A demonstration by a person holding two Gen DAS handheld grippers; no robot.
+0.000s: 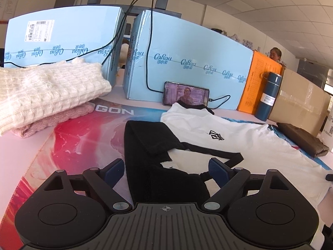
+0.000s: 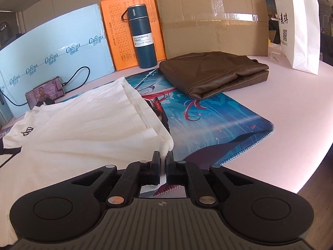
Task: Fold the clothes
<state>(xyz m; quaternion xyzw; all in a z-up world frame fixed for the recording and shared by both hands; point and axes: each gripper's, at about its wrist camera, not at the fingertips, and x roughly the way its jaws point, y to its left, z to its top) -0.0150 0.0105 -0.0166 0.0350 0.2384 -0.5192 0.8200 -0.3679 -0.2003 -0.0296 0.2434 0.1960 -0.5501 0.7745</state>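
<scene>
A white T-shirt [image 1: 239, 145] with black sleeves and a small black logo lies on a printed desk mat [image 1: 79, 141]. One black sleeve [image 1: 149, 143] lies folded over towards my left gripper [image 1: 166, 166], which is open with its blue pads either side of the black cloth, not gripping it. In the right wrist view the white shirt [image 2: 79, 125] lies partly folded, and my right gripper [image 2: 163, 158] is shut on its hem corner, just above the mat [image 2: 218, 125].
Folded cream and pink knitwear [image 1: 45, 95] sits at the left. A folded brown garment [image 2: 214, 73] lies at the back right. Blue boxes [image 1: 187, 66], an orange box [image 2: 124, 31], a cardboard box [image 2: 212, 18], a flask [image 2: 143, 37], a phone [image 1: 185, 96] with cable and a white bag [image 2: 299, 29] line the back.
</scene>
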